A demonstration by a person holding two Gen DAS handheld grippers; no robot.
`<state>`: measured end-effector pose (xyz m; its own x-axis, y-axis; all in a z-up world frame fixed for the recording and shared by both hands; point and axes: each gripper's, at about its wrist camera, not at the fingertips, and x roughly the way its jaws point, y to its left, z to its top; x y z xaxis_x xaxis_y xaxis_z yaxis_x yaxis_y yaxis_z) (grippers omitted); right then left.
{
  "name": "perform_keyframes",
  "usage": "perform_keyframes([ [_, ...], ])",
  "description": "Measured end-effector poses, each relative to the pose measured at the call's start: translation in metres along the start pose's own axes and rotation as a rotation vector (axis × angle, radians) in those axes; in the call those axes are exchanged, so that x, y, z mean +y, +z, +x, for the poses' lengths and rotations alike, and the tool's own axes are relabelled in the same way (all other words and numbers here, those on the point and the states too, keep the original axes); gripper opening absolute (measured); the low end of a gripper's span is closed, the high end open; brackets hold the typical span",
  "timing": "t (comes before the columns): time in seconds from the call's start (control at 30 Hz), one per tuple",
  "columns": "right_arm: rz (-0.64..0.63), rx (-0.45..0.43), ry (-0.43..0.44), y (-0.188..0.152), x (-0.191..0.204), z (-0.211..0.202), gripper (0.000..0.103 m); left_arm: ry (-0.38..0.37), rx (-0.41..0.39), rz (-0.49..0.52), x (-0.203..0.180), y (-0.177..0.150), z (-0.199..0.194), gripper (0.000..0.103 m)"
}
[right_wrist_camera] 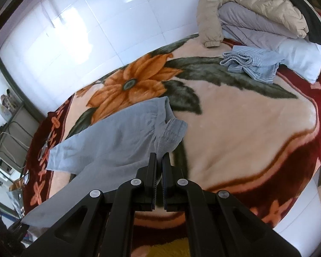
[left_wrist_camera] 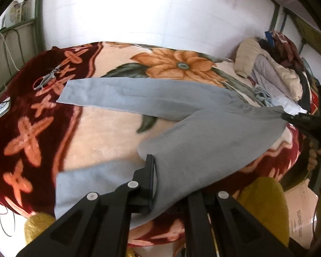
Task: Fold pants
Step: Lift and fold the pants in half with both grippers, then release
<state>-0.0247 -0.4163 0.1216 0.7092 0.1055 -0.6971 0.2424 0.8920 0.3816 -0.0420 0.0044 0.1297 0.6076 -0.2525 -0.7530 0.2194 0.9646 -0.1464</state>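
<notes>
While lifted over the blanket (right_wrist_camera: 246, 111), both grippers, left gripper (left_wrist_camera: 171, 184), right gripper (right_wrist_camera: 159, 167), clamped on pants (left_wrist_camera: 203, 132)

Open ground: the cream centre of the floral blanket (right_wrist_camera: 246, 128) lies bare between the grey pants (right_wrist_camera: 109, 137) and the far clothes, wide enough for a gripper to pass.
Far end: a heap of clothes (right_wrist_camera: 256, 15) and a striped blue garment (right_wrist_camera: 252, 64) block the blanket's far corner.
Near the leg hems: scissors (left_wrist_camera: 48, 77) lie on the dark red border, just beside the upper pant leg's hem.
Bed end: a green metal rail (left_wrist_camera: 39, 17) with hanging cords stands beyond the scissors.
Back edge: a white tiled wall (right_wrist_camera: 79, 34) closes off the bed's far side.
</notes>
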Motion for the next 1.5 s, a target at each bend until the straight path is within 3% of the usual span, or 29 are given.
perform_keyframes([
  [0.17,-0.023,0.012,-0.011,0.014,0.012,0.015,0.005,0.004,0.017,0.010,0.009,0.032,0.012,0.007],
  [0.4,-0.030,0.069,-0.034,0.057,0.037,0.073,0.005,0.044,0.080,0.024,0.031,0.092,0.054,0.007],
  [0.67,-0.052,0.137,-0.089,0.090,0.048,0.163,0.005,0.061,0.168,0.023,0.059,0.146,0.152,0.009],
  [0.9,-0.016,0.218,-0.092,0.088,0.036,0.222,0.006,0.004,0.320,-0.043,0.094,0.150,0.241,0.010],
  [1.07,-0.021,0.233,-0.063,0.093,0.035,0.221,0.011,-0.006,0.338,-0.040,0.097,0.150,0.244,0.014],
  [1.13,-0.051,0.250,-0.079,0.095,0.037,0.215,0.021,0.023,0.342,-0.014,0.093,0.153,0.240,0.020],
  [1.3,-0.149,0.293,-0.135,0.106,0.044,0.201,0.040,0.059,0.387,-0.034,0.089,0.165,0.233,0.024],
  [1.5,-0.329,0.343,-0.229,0.120,0.048,0.212,0.041,0.084,0.433,-0.048,0.084,0.174,0.242,0.024],
])
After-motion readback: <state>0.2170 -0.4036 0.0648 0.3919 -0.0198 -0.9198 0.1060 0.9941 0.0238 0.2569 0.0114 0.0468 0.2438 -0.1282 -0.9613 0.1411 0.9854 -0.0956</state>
